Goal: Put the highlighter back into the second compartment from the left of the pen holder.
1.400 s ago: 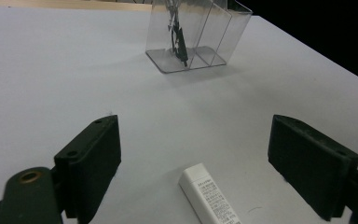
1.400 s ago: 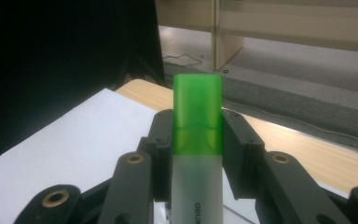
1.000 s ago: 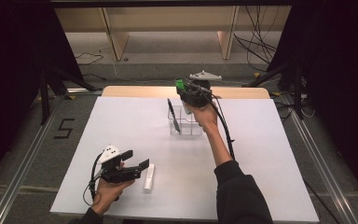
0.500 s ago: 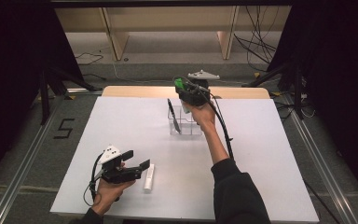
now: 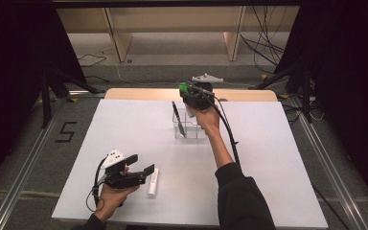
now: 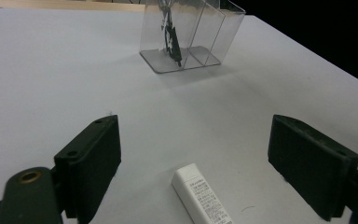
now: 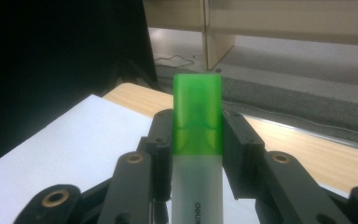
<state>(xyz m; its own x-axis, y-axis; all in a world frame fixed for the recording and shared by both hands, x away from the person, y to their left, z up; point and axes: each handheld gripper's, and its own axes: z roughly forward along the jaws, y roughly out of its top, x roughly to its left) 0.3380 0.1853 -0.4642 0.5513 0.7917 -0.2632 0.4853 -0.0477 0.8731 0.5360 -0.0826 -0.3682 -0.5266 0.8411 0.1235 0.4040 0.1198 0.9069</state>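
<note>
My right gripper [image 5: 187, 92] is raised above the clear plastic holder [image 5: 194, 129] at the far middle of the white table, shut on a highlighter [image 7: 197, 116] with a green cap [image 5: 184, 88]. The highlighter's pale barrel runs back between the jaws. A black pen [image 5: 178, 118] leans in the holder's left compartment [image 6: 168, 42]. My left gripper [image 5: 141, 164] rests low near the table's front edge, open wide. A small white labelled stick [image 6: 201, 195] lies flat on the table between its jaws, touching neither; in the high view the stick [image 5: 152, 182] is just right of the gripper.
The white table top [image 5: 278, 158] ends in a wooden strip [image 5: 249, 95] at the far side. Beyond it are a floor with cables [image 5: 263, 43] and wooden shelf legs [image 5: 234, 38]. Dark curtains flank both sides.
</note>
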